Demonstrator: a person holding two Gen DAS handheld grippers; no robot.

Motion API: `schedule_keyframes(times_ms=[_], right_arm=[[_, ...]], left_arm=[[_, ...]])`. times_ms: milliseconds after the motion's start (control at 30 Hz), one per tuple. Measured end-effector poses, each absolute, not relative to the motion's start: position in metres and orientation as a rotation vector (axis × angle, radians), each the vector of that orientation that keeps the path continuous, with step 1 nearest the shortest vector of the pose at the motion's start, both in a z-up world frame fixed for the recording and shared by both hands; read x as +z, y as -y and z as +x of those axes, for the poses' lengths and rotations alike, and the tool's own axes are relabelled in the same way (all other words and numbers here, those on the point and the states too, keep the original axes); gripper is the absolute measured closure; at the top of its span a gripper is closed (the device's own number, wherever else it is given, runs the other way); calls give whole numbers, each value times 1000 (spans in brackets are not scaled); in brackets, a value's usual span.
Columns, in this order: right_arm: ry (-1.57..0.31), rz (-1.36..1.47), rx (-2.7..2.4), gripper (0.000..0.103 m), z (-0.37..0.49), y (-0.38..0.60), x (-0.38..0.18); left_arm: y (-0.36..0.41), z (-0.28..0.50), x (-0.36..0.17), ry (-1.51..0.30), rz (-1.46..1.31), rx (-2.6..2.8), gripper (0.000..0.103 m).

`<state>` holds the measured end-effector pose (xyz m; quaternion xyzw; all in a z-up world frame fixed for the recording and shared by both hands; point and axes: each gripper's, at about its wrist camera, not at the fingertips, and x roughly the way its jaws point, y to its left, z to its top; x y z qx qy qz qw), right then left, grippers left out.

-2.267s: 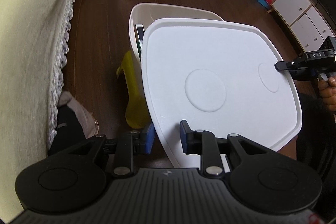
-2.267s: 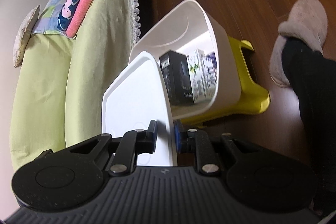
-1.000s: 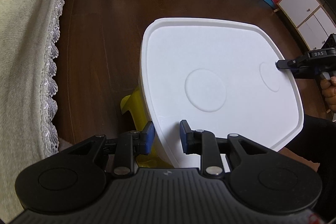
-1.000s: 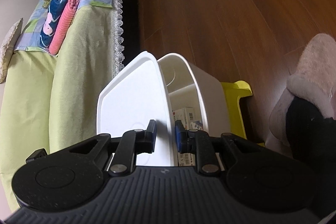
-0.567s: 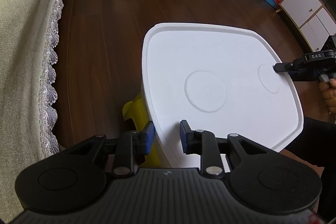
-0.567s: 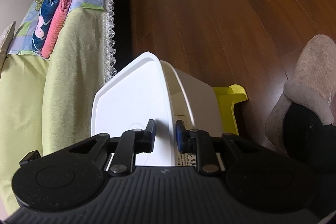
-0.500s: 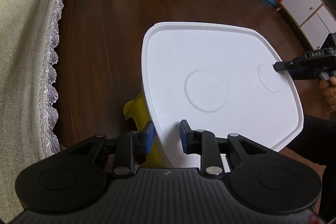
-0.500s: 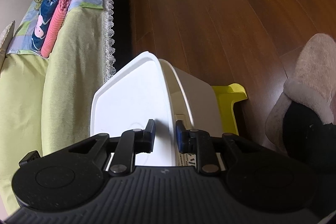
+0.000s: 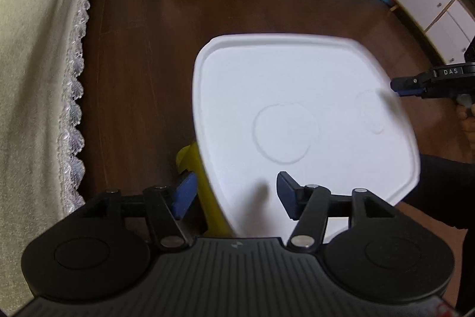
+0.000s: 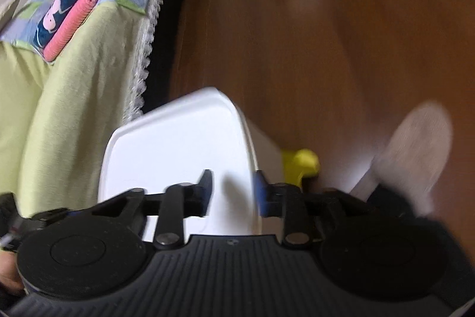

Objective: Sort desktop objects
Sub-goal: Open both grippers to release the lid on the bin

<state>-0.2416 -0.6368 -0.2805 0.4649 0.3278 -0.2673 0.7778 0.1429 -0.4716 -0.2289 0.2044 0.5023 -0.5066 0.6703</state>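
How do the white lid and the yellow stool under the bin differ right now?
The flat white plastic lid lies on top, fully exposed; the yellow plastic stool sits beneath, only a leg and an edge showing. The lid is broad; the stool's visible parts are narrow and upright. Both look like smooth moulded plastic, and neither is gripped: both grippers' jaws are open.

The lid [image 9: 297,115] is seen as smooth matt white plastic — the floor [image 9: 142,55] as glossy dark wood, the stool [image 10: 299,162] as yellow plastic, the bedspread [image 9: 32,55] as lace-edged cloth — and the slipper [image 10: 415,144] as fuzzy fabric.
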Motion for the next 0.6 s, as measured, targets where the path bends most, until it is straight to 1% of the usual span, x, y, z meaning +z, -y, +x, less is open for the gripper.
schedule_keyframes(times_ms=[100,200,267,600], right_arm=[[-699,911,-616,67,-243,632,-264],[-689,890,-641,58,-249,632,-257],[-691,897,-650,55,-253,632,-258],[-712,917,-667,49,-264,626,-269]], left_arm=[[474,141,-226,-1120,468,-1147,42],[474,140,-225,-1109,479,-1139,42],[474,139,-224,-1106,485,-1138,42],[466,138,-226,-1115,495,-1135,42]])
